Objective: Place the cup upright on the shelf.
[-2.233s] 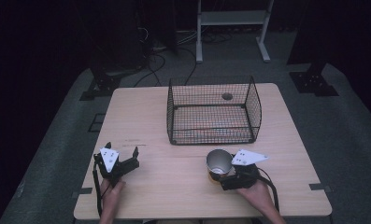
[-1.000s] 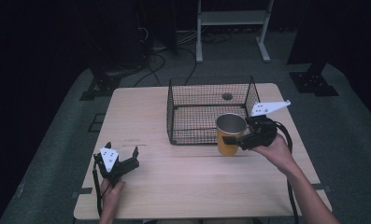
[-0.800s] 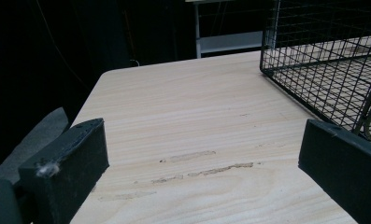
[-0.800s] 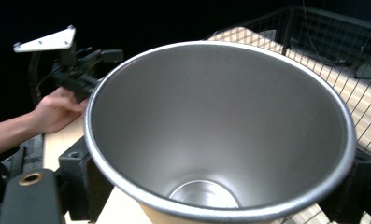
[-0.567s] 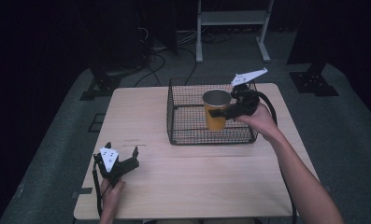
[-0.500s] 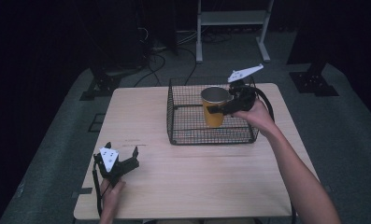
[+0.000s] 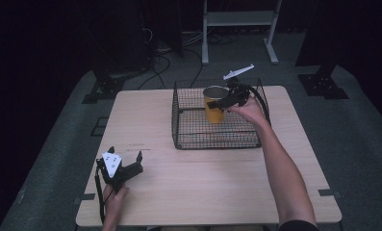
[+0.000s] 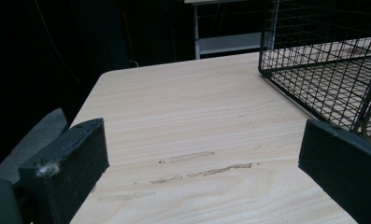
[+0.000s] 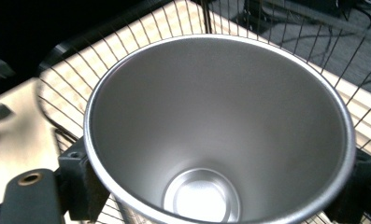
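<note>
A yellow cup (image 7: 214, 105) with a bare steel inside (image 9: 211, 140) hangs upright inside the black wire basket (image 7: 184, 130) at the table's far middle. My right gripper (image 7: 225, 102) is shut on the cup, one jaw on each side just below the rim, as the right gripper view shows. The cup is empty. My left gripper (image 7: 126, 166) rests on the table near the front left, open, with bare wood between its jaws (image 8: 197, 163). The basket's corner (image 8: 314, 60) stands ahead and to the right in the left gripper view.
The light wooden table (image 7: 155, 120) has faint scuff marks (image 8: 202, 168) in front of the left gripper. A white metal stand (image 7: 239, 19) and cables lie on the dark floor beyond the table's far edge.
The right gripper has carried the cup from the front of the table up over the basket and lowered it slightly inside. The left gripper has stayed still.
</note>
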`<state>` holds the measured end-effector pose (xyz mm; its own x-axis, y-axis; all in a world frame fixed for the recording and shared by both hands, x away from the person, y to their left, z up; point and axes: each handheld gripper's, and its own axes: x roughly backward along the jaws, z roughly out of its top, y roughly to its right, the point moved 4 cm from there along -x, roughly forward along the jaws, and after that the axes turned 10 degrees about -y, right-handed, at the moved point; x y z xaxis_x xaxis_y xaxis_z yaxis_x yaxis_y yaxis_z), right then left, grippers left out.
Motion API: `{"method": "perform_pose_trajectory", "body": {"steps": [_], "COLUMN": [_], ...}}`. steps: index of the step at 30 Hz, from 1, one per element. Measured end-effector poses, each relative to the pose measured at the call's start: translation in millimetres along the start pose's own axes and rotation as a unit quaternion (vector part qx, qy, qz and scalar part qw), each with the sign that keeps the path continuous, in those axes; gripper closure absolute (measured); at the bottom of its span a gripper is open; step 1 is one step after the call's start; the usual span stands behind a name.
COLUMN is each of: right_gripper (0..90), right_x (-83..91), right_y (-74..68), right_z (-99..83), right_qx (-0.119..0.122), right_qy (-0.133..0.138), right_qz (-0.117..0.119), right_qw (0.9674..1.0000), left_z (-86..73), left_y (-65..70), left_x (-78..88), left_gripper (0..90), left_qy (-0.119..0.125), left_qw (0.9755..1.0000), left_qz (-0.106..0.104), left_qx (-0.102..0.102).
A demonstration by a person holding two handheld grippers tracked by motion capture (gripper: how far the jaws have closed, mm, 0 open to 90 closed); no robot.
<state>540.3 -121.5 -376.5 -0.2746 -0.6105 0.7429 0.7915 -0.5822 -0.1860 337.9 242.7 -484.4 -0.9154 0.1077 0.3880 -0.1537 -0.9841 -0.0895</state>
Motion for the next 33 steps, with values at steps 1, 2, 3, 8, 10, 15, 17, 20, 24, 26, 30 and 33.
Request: {"method": "perform_pose_trajectory", "body": {"steps": [1, 2, 3, 8, 10, 15, 17, 20, 24, 26, 30, 33], "right_gripper": [13.5, 13.6, 13.5, 13.4, 13.1, 13.0, 12.8, 12.7, 12.7, 12.7, 12.7, 12.5], "right_x": [-4.3, -7.1, -10.4, -24.3, -28.9, -40.0, -44.7, -49.0, -54.1, -55.6, -56.3, -56.5], "right_y": [0.9, 1.3, 2.3, 6.8, 8.3, 12.9, 13.6, 12.6, 12.7, 12.9, 12.1, 10.1], "right_z": [-0.7, -0.9, -1.0, -1.5, -1.9, -6.5, -8.4, -7.7, -8.8, -9.9, -9.7, -9.9], "right_qx": [0.0, 0.001, 0.0, -0.005, -0.004, -0.011, -0.009, -0.006, -0.002, -0.004, -0.003, 0.0], "right_qy": [-0.007, -0.009, -0.01, -0.026, -0.031, -0.047, -0.059, -0.063, -0.078, -0.081, -0.078, -0.082], "right_qz": [-0.002, -0.001, 0.002, -0.006, -0.008, -0.009, -0.015, -0.022, -0.029, -0.03, -0.03, -0.032], "right_qw": [1.0, 1.0, 0.9999, 0.9996, 0.9995, 0.9988, 0.9981, 0.9977, 0.9965, 0.9963, 0.9965, 0.9961], "left_z": [0.0, 0.0, 0.0, 0.1, 0.1, 0.2, 0.2, 0.1, 0.1, 0.1, 0.1, 0.1], "left_y": [0.2, 0.2, 0.0, -0.3, -0.4, -1.2, -1.2, -0.5, -1.1, -1.2, -0.7, -0.9], "left_x": [0.0, 0.0, 0.0, -0.1, -0.1, 0.2, 0.1, 0.1, 0.2, 0.2, 0.3, 0.2], "left_gripper": [0.8, 0.8, 0.8, 0.8, 0.8, 0.8, 0.8, 0.8, 0.8, 0.8, 0.8, 0.8], "left_qy": [0.0, 0.0, 0.001, 0.002, 0.002, 0.003, 0.003, 0.004, 0.003, 0.003, 0.004, 0.003], "left_qw": [1.0, 1.0, 1.0, 1.0, 1.0, 1.0, 1.0, 1.0, 1.0, 1.0, 1.0, 1.0], "left_qz": [0.0, 0.001, 0.001, 0.001, 0.001, -0.001, -0.001, 0.0, 0.0, 0.0, 0.0, 0.0], "left_qx": [0.0, 0.001, 0.001, 0.002, 0.003, 0.005, 0.005, 0.003, 0.005, 0.005, 0.003, 0.004]}}
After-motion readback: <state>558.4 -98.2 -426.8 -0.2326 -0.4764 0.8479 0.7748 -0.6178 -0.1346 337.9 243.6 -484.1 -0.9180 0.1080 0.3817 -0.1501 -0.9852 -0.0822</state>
